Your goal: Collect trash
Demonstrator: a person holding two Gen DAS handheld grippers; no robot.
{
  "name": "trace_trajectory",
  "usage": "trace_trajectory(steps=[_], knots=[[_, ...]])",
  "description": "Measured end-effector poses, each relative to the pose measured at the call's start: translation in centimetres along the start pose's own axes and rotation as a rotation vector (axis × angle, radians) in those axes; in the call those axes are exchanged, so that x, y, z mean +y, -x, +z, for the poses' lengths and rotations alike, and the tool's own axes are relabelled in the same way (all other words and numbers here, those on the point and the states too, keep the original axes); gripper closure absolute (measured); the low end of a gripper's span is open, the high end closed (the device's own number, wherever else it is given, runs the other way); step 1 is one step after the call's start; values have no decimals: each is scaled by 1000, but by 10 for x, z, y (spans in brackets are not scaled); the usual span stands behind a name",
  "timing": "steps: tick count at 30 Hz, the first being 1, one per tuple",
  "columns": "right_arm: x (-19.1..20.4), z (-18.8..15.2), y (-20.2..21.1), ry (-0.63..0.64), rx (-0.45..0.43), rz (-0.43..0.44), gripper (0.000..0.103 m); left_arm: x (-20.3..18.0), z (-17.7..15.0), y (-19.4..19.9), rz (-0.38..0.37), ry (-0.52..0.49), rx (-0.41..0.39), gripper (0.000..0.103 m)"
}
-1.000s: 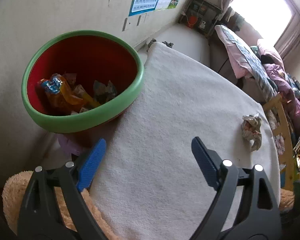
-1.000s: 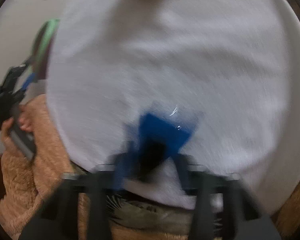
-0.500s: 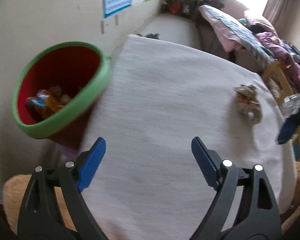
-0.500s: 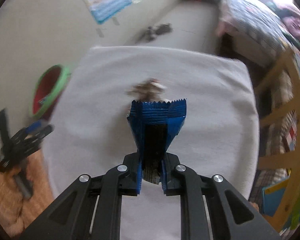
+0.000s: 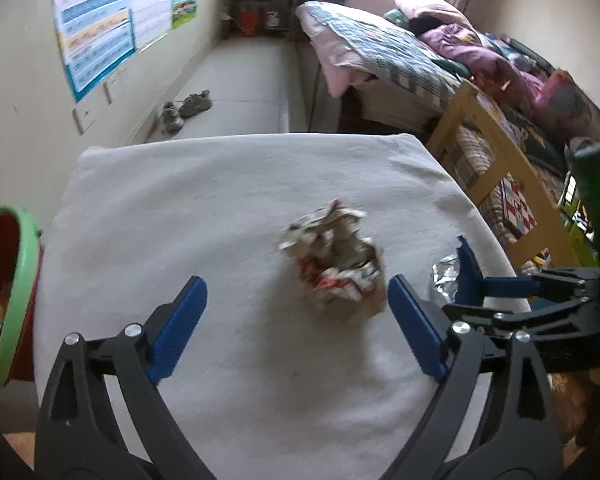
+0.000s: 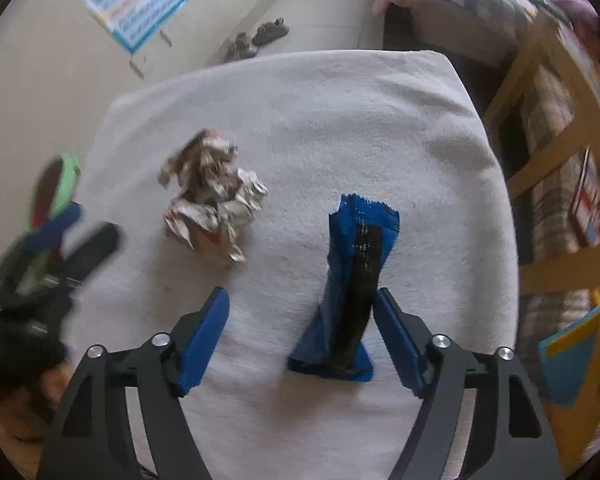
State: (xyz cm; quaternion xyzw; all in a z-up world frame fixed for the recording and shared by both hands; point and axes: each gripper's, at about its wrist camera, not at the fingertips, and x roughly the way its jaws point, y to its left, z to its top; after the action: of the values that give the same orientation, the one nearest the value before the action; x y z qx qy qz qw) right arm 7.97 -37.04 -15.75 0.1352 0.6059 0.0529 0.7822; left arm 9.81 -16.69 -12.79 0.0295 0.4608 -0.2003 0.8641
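A crumpled paper wrapper (image 5: 334,256) lies on the white cloth-covered table (image 5: 180,208), just ahead of my open, empty left gripper (image 5: 296,328); it also shows in the right wrist view (image 6: 212,200). A blue snack wrapper (image 6: 352,288) lies on the cloth against the right finger of my open right gripper (image 6: 300,332), no longer clamped. Its silver edge (image 5: 446,280) shows beside the right gripper (image 5: 500,284) in the left wrist view. The red bin with a green rim (image 5: 4,292) holds trash at the table's left edge.
A wall with posters (image 5: 96,28) runs on the left. A wooden chair (image 5: 484,152) and a bed (image 5: 400,56) stand beyond the table's right side. Shoes (image 5: 184,108) lie on the floor past the far edge. The left gripper (image 6: 48,248) shows blurred in the right wrist view.
My right gripper has opened and let go of the blue wrapper onto the cloth. My left gripper has swung right from the bin toward the crumpled paper.
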Motion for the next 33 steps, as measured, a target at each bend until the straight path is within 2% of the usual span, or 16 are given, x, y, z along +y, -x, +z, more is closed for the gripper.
trace_trajectory(steps=[4, 6, 13, 17, 20, 22, 25, 30, 33], knots=[[-21, 9, 11, -126, -31, 40, 30, -12, 17, -23, 16, 10, 23, 12], [-31, 12, 17, -164, -52, 19, 30, -16, 26, -34, 31, 17, 35, 12], [-37, 17, 19, -178, -66, -40, 30, -24, 28, -76, 106, 41, 172, 12], [-31, 14, 21, -156, -78, -59, 30, -16, 16, -86, 105, 71, 210, 12], [-32, 14, 21, -153, -85, -60, 29, -15, 15, -84, 70, 65, 206, 27], [-32, 13, 18, -147, -80, -69, 29, -18, 16, -78, 41, 43, 209, 48], [-31, 12, 14, -141, -67, -74, 29, -20, 14, -67, 37, 7, 212, 62], [-27, 10, 9, -129, -51, -74, 30, -8, 5, -43, -9, 60, 216, 63], [-23, 10, 6, -117, -43, -77, 30, -6, -2, -32, -1, 54, 207, 62]])
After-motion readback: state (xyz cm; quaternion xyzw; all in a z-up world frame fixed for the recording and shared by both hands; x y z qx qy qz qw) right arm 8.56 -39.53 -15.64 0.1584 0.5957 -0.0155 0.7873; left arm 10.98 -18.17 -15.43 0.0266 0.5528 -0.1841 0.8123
